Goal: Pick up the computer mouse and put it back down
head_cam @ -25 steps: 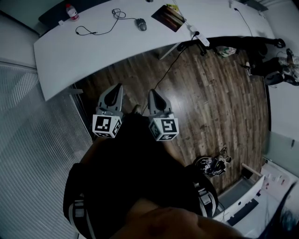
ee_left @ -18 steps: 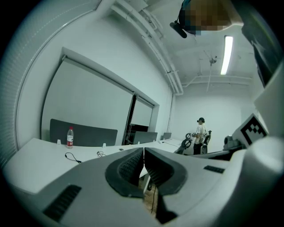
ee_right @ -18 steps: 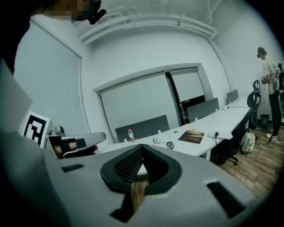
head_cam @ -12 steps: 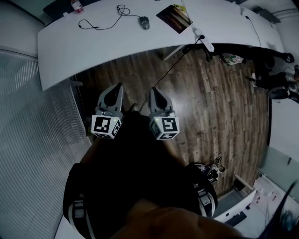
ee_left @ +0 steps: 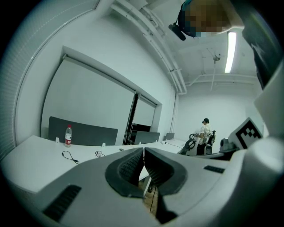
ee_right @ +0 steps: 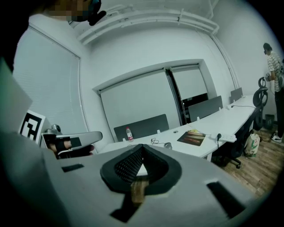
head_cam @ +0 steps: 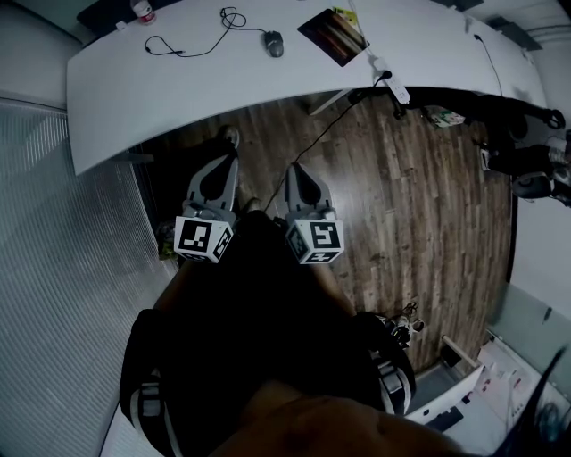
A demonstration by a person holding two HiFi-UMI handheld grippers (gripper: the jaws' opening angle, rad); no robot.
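Note:
The dark computer mouse (head_cam: 272,43) lies on the long white desk (head_cam: 134,98) at the top of the head view, with its cable (head_cam: 192,45) trailing off to the left. In the right gripper view the mouse (ee_right: 168,145) is small and far off on the desk. My left gripper (head_cam: 227,162) and right gripper (head_cam: 295,171) are held side by side over the wooden floor, well short of the desk and pointing at it. Both are shut with nothing between their jaws: the left pads (ee_left: 133,166) meet in one line, and so do the right pads (ee_right: 128,167).
A dark mouse pad (head_cam: 333,36) lies to the right of the mouse, and a power strip (head_cam: 388,78) sits at the desk's edge. A water bottle (head_cam: 141,9) stands at the far left. Office chairs (head_cam: 526,134) and a standing person (ee_right: 275,66) are at the right. A frosted glass wall (head_cam: 53,268) runs along the left.
Both grippers have moved a little forward towards the desk, still shut. A shoe now shows on the floor ahead of the left gripper.

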